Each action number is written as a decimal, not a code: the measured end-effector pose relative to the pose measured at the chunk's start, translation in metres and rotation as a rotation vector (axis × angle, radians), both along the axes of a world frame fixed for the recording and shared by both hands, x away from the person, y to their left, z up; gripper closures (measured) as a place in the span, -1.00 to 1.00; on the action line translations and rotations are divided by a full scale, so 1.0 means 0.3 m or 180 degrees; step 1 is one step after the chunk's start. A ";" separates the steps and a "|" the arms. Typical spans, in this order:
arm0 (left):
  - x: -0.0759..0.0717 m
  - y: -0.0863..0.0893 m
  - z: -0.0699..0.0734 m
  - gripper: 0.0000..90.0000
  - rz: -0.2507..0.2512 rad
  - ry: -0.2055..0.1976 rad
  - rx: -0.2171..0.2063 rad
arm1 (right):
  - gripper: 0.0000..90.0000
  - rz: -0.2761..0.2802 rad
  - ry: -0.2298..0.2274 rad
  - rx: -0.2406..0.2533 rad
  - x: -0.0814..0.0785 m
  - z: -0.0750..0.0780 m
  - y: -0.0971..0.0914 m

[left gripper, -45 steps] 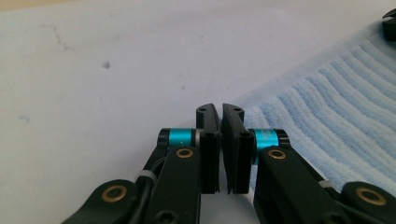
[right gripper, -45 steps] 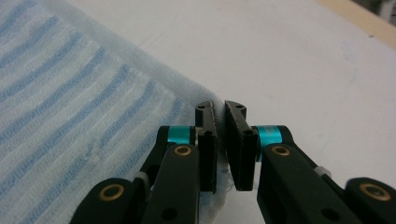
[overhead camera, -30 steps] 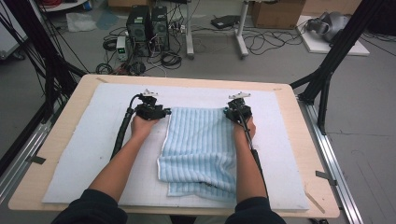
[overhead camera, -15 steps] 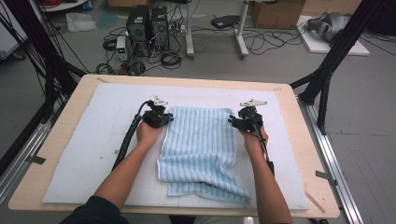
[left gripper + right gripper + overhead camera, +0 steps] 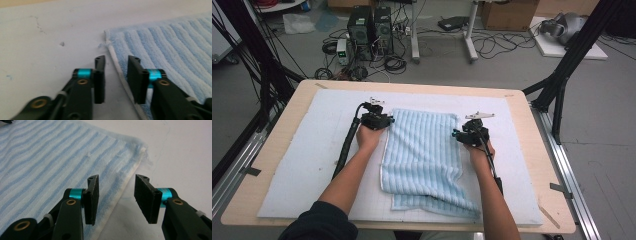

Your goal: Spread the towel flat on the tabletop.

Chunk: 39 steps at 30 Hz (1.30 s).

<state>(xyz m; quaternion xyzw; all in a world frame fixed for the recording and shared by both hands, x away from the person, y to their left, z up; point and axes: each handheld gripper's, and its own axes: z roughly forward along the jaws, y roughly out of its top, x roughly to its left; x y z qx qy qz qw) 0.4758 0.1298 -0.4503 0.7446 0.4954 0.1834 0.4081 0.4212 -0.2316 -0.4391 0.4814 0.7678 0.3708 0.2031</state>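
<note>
here the blue striped towel is lying on the white mat in the middle of the table, its far half spread flat and its near end folded over with a rumpled, slanting edge toward the person. the left gripper is sitting just beside the towel's far left corner, and the right gripper just beside the right edge, a little nearer the person than the far right corner. in the left gripper view the left gripper is showing its two black jaws parted, having just been opening, with the towel's white hem running up through the gap between them and neither pad pressing on it. in the right gripper view the right gripper is likewise standing with jaws apart, the hem lying below the gap and the frayed corner ahead of it; nothing is being gripped. judged from this, the step in hand is the placing of both grippers at the far end of the towel, between one hold and the next, in the course of folding or straightening it. the next move is probably calling for each gripper to be lowering onto its edge so that one pad is passing under the hem and one over it, then closing, both sides together, so that the cloth is lifting evenly and not dragging the folded near end askew.
</note>
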 end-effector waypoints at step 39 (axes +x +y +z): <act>-0.190 -0.073 -0.003 0.92 -0.0448 -0.0109 0.0168 | 0.28 0.0097 -0.0168 -0.0129 -0.046 0.051 -0.024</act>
